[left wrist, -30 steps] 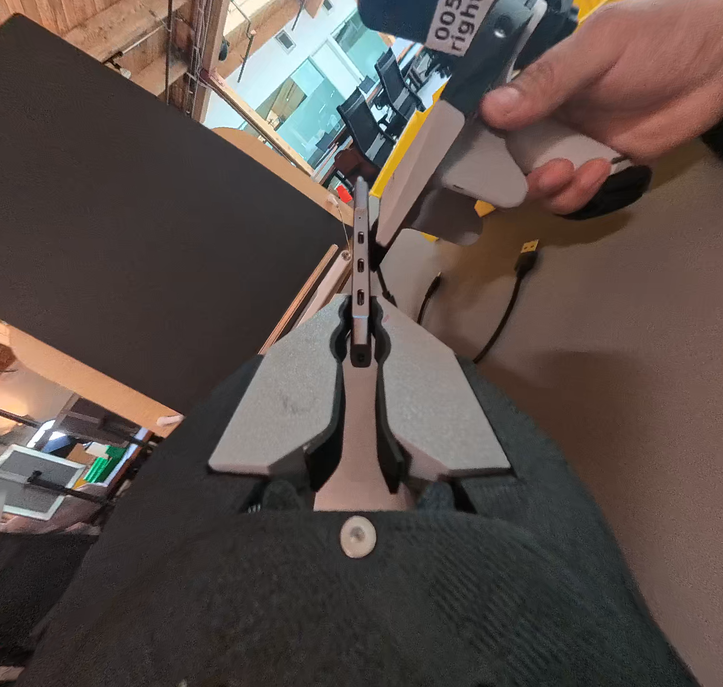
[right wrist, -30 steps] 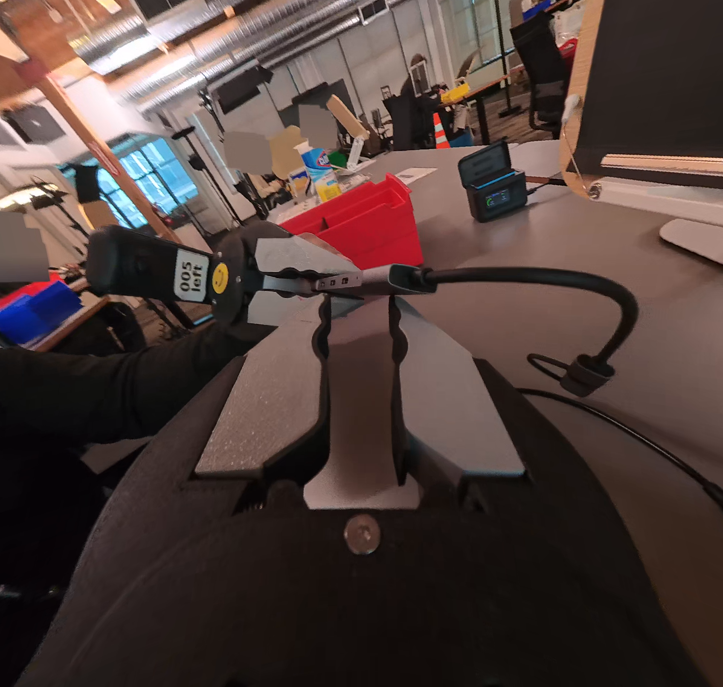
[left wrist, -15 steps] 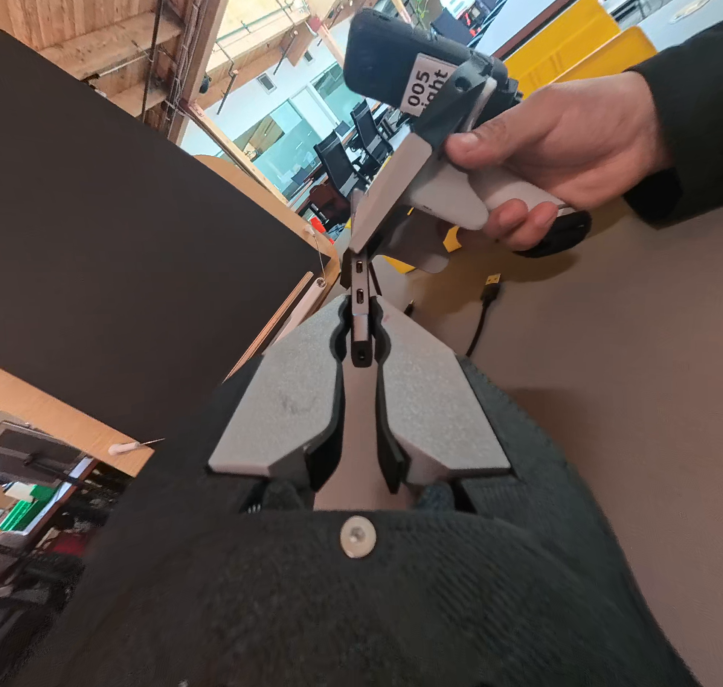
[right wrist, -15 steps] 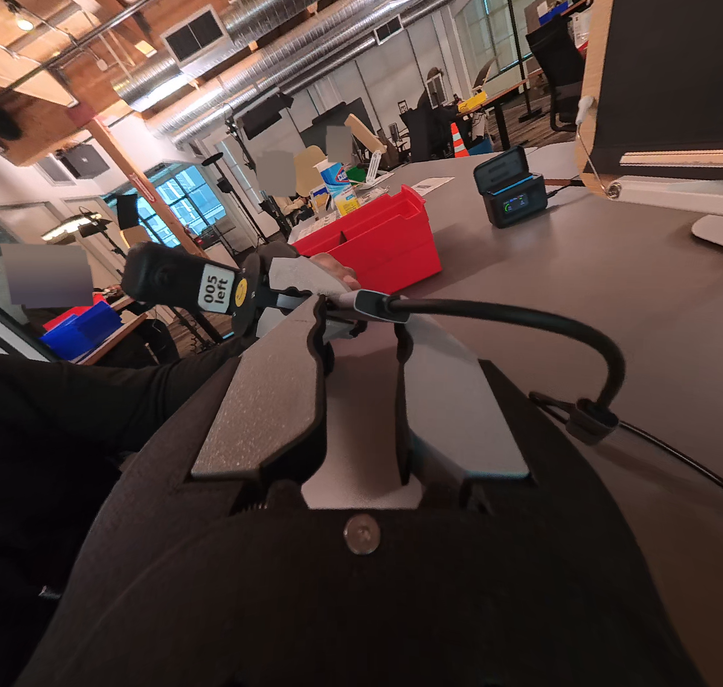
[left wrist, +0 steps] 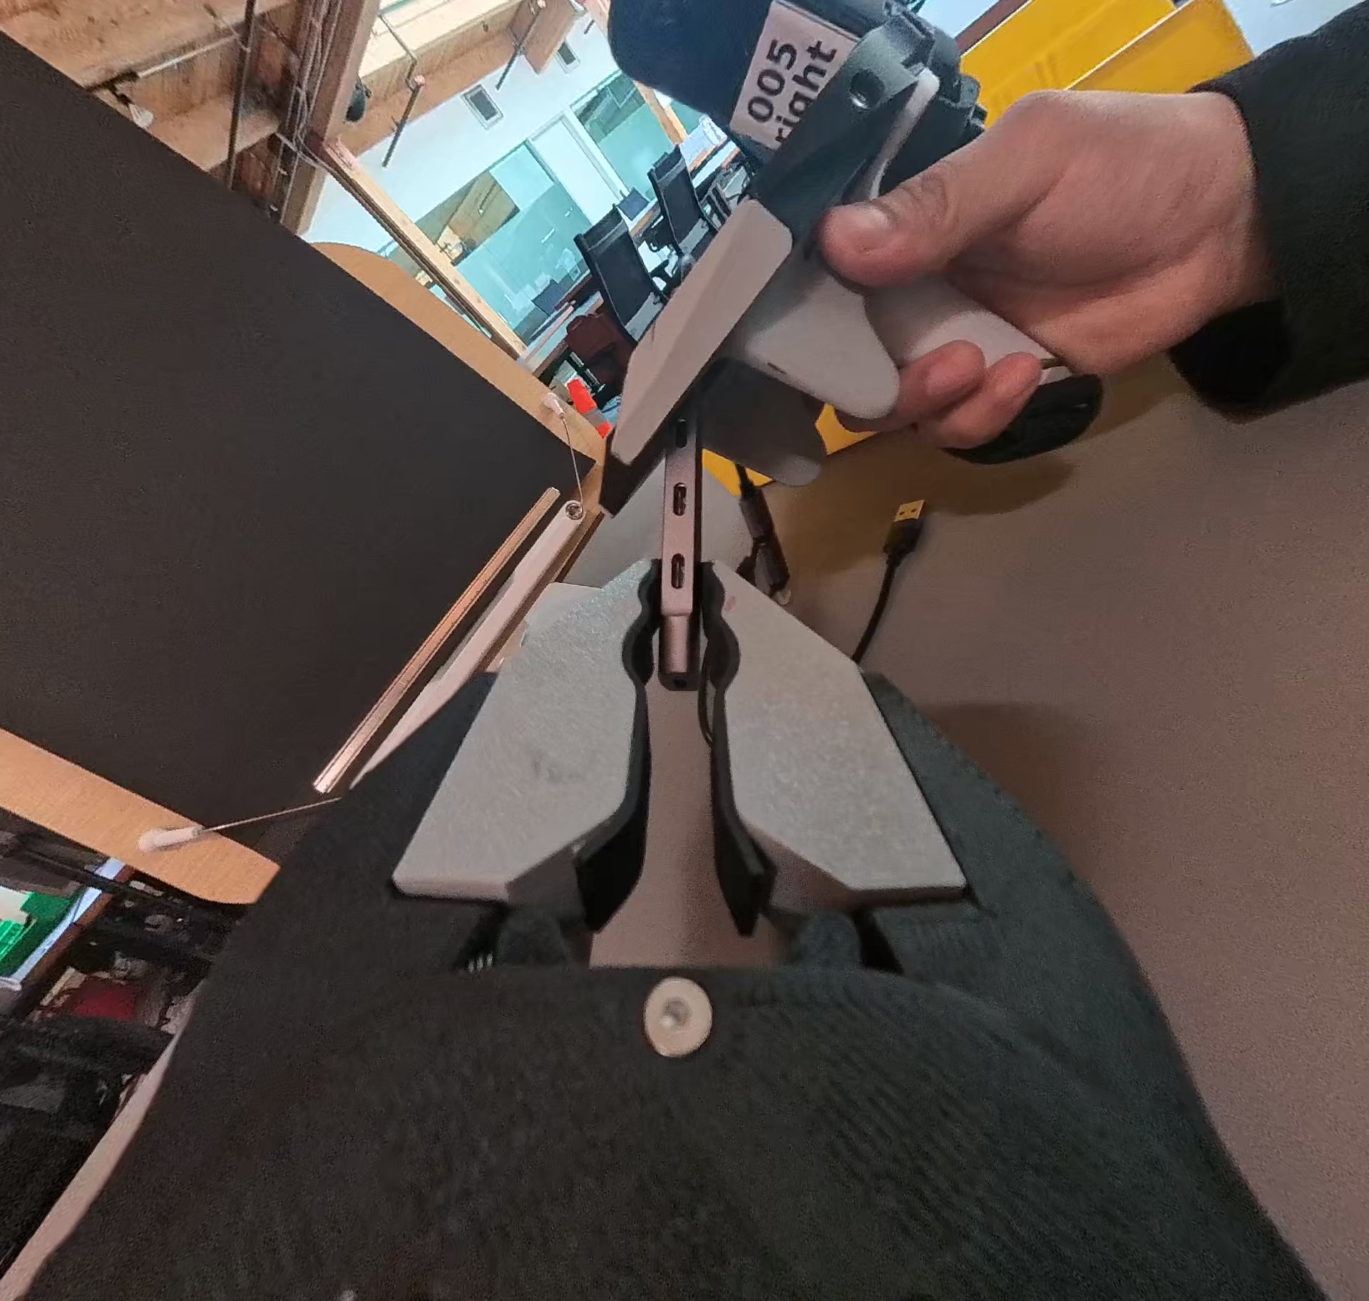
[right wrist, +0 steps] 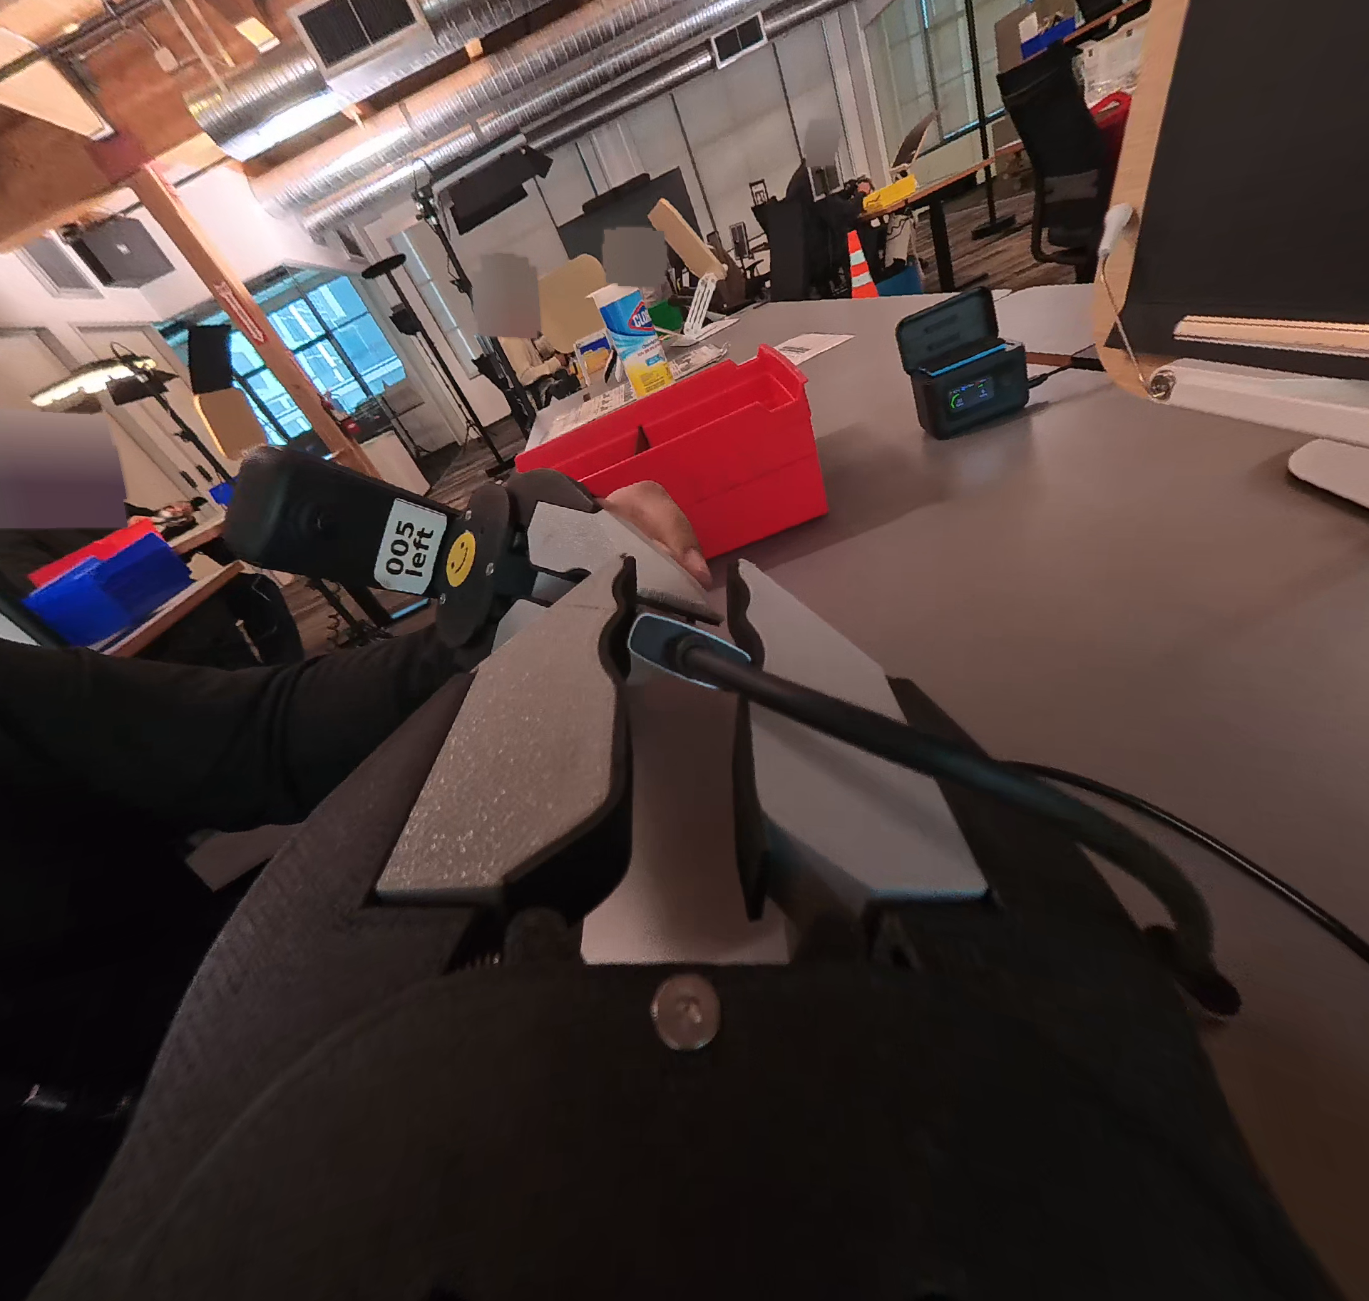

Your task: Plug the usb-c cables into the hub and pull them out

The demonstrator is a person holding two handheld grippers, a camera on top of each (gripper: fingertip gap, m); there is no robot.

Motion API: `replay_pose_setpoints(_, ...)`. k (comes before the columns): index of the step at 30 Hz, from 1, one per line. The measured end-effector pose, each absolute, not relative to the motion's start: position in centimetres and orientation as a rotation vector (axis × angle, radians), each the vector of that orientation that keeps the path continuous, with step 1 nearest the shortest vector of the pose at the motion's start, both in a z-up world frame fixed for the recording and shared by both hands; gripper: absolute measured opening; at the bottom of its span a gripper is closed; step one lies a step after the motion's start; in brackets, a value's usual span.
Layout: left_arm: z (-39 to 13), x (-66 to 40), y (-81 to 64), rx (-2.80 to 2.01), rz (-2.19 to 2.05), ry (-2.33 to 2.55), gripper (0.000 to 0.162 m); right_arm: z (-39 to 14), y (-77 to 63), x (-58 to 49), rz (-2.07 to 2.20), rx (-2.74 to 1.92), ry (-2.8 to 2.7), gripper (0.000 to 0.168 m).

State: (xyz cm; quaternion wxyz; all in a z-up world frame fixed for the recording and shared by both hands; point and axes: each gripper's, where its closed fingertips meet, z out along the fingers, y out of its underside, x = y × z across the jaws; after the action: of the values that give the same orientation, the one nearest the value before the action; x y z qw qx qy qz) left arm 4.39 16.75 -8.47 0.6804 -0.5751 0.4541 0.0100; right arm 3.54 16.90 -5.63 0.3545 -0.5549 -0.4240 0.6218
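Observation:
My left gripper (left wrist: pixel 678 577) is shut on the near end of a slim grey hub (left wrist: pixel 680 517), which stands edge-up with empty USB-C ports facing me. A hand holds my right gripper (left wrist: pixel 704 477) over the hub's far end, one finger on each side. In the right wrist view my right gripper (right wrist: pixel 681 577) is open, and the hub's end (right wrist: pixel 655 643) lies between its fingers. The hub's thick black cable (right wrist: pixel 889 739) runs back over the right finger. No cable is plugged into the visible ports.
A black cable with a USB-A plug (left wrist: pixel 907 525) lies on the grey table (left wrist: pixel 1148 710). A black panel with a wooden rim (left wrist: pixel 222 451) stands at the left. A red bin (right wrist: pixel 711 443) and a black charging case (right wrist: pixel 956 369) sit farther back. The grippers are tip to tip, or close to it.
My right gripper has come in over the hub, so the hub's cable end now lies between its fingers instead of beyond them. My left gripper still holds the hub.

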Motion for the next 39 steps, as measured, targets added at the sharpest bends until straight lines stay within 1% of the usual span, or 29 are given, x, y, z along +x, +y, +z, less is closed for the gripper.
replay_pose_setpoints(6, -8.2, 4.0, 17.1, -1.29, 0.039, 0.973, 0.018, -4.9, 16.6, 3.9, 1.711, -1.406, -1.071, 0.021)
replay_pose_setpoints(10, -7.8, 4.5, 16.7, -1.289, -0.044, 0.951, 0.026, -5.5, 16.0, 3.4, 1.743, -1.428, -1.106, 0.021)
replay_pose_setpoints(12, -7.5, 4.6, 16.5, -1.279, -0.044, 0.947, 0.023, -5.6, 15.6, 3.2, 1.756, -1.427, -1.116, 0.021)
replay_pose_setpoints(13, -7.2, 4.5, 16.6, -1.26, -0.011, 0.947, 0.017, -5.5, 15.6, 3.2, 1.763, -1.418, -1.116, 0.02)
replay_pose_setpoints(14, -7.1, 4.4, 16.6, -1.244, 0.009, 0.954, 0.015, -5.4, 15.4, 3.2, 1.773, -1.415, -1.119, 0.02)
replay_pose_setpoints(19, -7.0, 4.3, 16.5, -1.226, 0.05, 0.998, 0.014, -5.3, 15.3, 3.2, 1.78, -1.407, -1.125, 0.02)
replay_pose_setpoints(22, -7.1, 4.1, 16.6, -1.238, 0.06, 0.998, 0.007, -5.4, 15.9, 3.3, 1.733, -1.421, -1.104, 0.023)
replay_pose_setpoints(25, -6.9, 3.5, 16.9, -1.255, 0.069, 0.972, 0.007, -5.5, 16.8, 3.7, 1.685, -1.439, -1.078, 0.027)
replay_pose_setpoints(29, -6.8, 2.9, 17.2, -1.267, 0.104, 0.956, 0.007, -5.7, 17.3, 3.6, 1.661, -1.453, -1.047, 0.026)
replay_pose_setpoints(31, -6.6, 1.7, 18.0, -1.296, 0.171, 0.902, 0.007, -6.3, 18.4, 3.7, 1.568, -1.496, -1.019, 0.013)
replay_pose_setpoints(32, -6.4, 0.7, 18.6, -1.324, 0.202, 0.856, 0.007, -7.0, 19.3, 3.8, 1.475, -1.535, -1.005, 0.013)
replay_pose_setpoints(33, -6.3, -0.7, 19.3, -1.365, 0.233, 0.785, 0.007, -7.8, 20.2, 3.9, 1.37, -1.574, -1.004, 0.016)
replay_pose_setpoints(35, -6.7, -3.6, 20.6, -1.468, 0.288, 0.655, 0.007, -8.8, 21.3, 4.1, 1.193, -1.614, -1.016, 0.03)
replay_pose_setpoints(39, -7.3, -7.0, 21.6, -1.538, 0.396, 0.551, 0.007, -10.0, 23.0, 4.7, 0.927, -1.652, -1.023, 0.036)
